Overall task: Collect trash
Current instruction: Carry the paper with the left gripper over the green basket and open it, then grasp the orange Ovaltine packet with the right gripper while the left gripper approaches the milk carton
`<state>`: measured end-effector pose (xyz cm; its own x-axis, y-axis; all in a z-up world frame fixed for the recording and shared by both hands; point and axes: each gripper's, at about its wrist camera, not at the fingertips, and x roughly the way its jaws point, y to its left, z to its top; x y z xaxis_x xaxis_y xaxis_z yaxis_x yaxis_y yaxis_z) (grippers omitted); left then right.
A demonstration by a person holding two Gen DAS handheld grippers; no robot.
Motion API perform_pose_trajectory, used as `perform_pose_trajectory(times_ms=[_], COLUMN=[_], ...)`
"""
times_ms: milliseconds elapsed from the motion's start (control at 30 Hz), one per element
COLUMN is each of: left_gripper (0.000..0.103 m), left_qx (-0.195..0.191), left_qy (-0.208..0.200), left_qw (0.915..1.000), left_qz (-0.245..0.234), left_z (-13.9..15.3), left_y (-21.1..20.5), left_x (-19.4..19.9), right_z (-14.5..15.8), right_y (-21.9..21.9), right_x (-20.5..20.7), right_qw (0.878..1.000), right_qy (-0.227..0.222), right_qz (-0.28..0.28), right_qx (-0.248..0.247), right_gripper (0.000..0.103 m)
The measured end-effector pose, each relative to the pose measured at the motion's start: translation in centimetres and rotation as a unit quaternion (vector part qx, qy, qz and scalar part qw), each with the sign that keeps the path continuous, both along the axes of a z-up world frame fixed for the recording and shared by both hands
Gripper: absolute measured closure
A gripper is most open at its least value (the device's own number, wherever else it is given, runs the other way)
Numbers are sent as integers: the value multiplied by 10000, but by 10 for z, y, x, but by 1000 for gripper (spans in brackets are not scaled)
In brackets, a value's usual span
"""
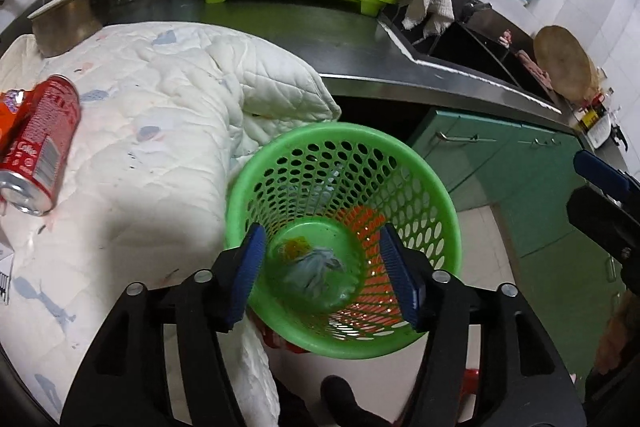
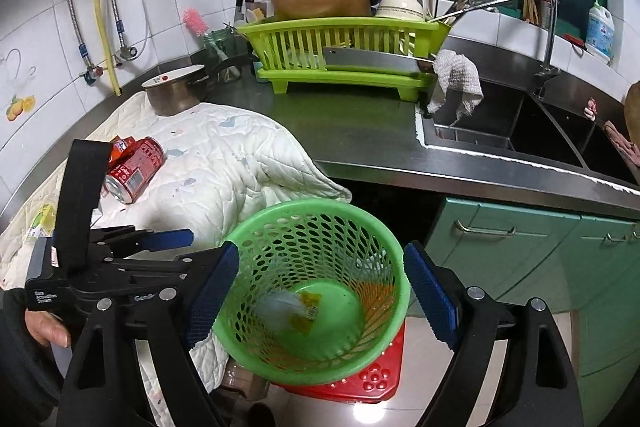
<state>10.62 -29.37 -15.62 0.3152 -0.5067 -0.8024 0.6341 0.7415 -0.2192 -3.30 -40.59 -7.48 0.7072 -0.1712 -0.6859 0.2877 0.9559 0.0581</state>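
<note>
At far left we see one crumpled red can (image 1: 38,143) lying on a quilted white cloth (image 1: 160,99) over the steel counter (image 1: 320,39). Centre frame, one perforated green plastic basket (image 1: 344,147) holds crumpled wrappers (image 1: 316,267). Our left gripper (image 1: 324,275) and right gripper (image 2: 320,295) both gape empty above it.

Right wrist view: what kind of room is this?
Most likely a home kitchen: a steel sink with a faucet, a green dish rack stacked with pans and bowls on the steel counter, and tiled walls behind.
</note>
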Motion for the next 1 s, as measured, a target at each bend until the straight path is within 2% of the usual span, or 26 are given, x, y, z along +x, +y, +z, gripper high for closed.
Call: perform_pose_trajectory(times_ms=[267,433,567,700,1000], left_gripper=[41,41,41,41,41], left_qx=[-120,-174,-214,-252,-260], left_qy=[-244,-411,-510,-585,-611], left_qw=[9980,9928,9856,9748,9492], left_qz=[576,1109,1596,2140,3075], left_z=[26,42,52,61,66], left_y=[55,106,147,194,284], left_x=[9,20,31,38,36], right_z=[4,4,7,10,14], right_y=[16,33,57,89,168], right_x=[19,43,70,98,174], right_qw=[9997,9984,9950,9892,9571], right_qy=[-24,-11,-49,-36,51], right_qz=[251,549,975,1456,2896], right_qx=[-1,107,226,162,-12], right_gripper=[21,21,21,21,21])
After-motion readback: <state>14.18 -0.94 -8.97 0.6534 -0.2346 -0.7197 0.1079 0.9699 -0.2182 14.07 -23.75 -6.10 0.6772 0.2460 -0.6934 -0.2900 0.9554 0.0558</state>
